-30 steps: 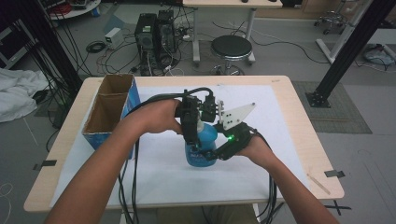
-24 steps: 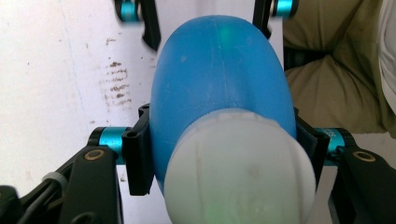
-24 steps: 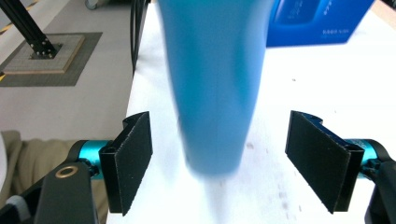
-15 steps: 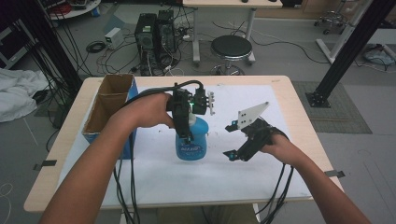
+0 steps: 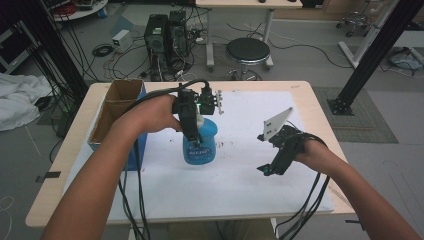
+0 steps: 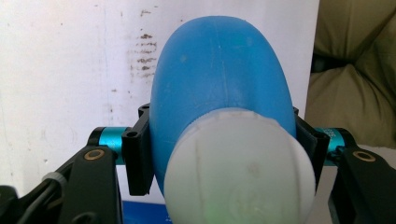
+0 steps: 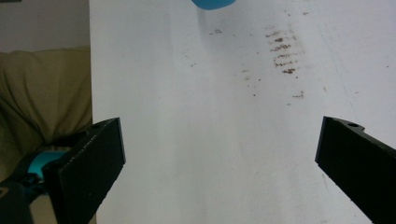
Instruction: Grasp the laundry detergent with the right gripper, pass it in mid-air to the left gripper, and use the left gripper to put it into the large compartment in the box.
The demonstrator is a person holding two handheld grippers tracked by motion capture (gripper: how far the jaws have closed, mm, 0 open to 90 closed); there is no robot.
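Observation:
A blue plastic bottle (image 5: 201, 145) with a white cap stands upright on the white sheet (image 5: 240, 195), left of centre. My left gripper (image 5: 191, 131) comes at it from the left and is shut on its upper body. In the left gripper view the white cap (image 6: 238, 172) and the blue bottle (image 6: 219, 74) sit between both pads of the left gripper (image 6: 224, 156). My right gripper (image 5: 261, 154) is well to the bottle's right, open and holding nothing. In the right gripper view the right gripper (image 7: 224, 158) has its jaws wide apart over bare sheet, with the blue bottle (image 7: 212, 3) far ahead.
A cardboard box with blue sides (image 5: 117, 110) stands at the table's left edge, just behind my left forearm. Brown smudges (image 7: 280, 51) mark the sheet. Cables trail from both grippers over the table's near edge. A black stool (image 5: 247, 50) and computer towers (image 5: 165, 35) stand beyond the table.
My right gripper let go of the bottle, opened and drew away to the right. The left gripper, still shut on the bottle, shifted it slightly left and away.

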